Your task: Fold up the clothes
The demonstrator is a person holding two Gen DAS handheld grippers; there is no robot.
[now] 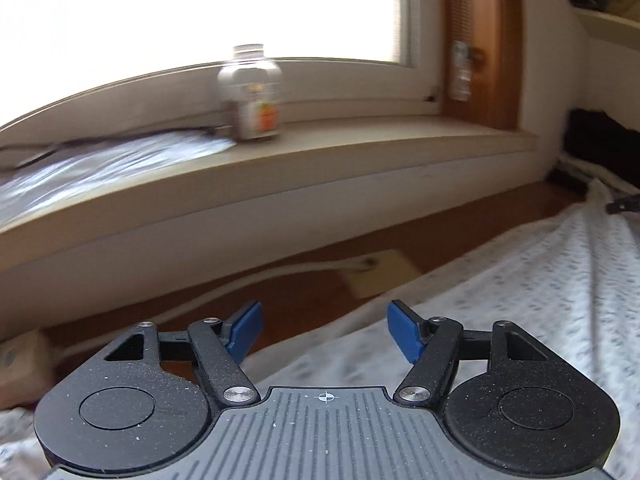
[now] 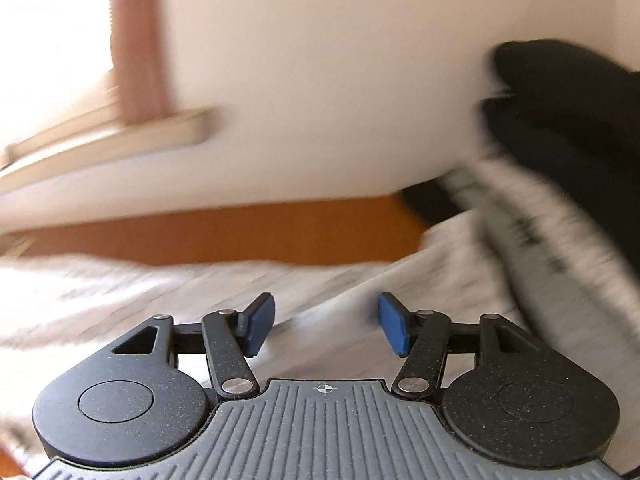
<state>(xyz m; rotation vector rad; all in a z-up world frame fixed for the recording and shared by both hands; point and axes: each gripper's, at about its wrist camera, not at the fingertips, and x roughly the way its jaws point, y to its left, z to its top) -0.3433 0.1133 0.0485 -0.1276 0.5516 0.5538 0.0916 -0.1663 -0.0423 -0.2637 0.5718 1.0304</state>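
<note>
Below the window sill, both tools hover over a white speckled cloth; left gripper and right gripper stand with jaws spread, holding nothing; dark garments lie at far right, blurred; fabric appears light, limp, non-fragile; pinch at hems or corners.

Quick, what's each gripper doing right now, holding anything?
Left gripper: open, holding nothing, above the patterned sheet.
Right gripper: open, holding nothing.
</note>
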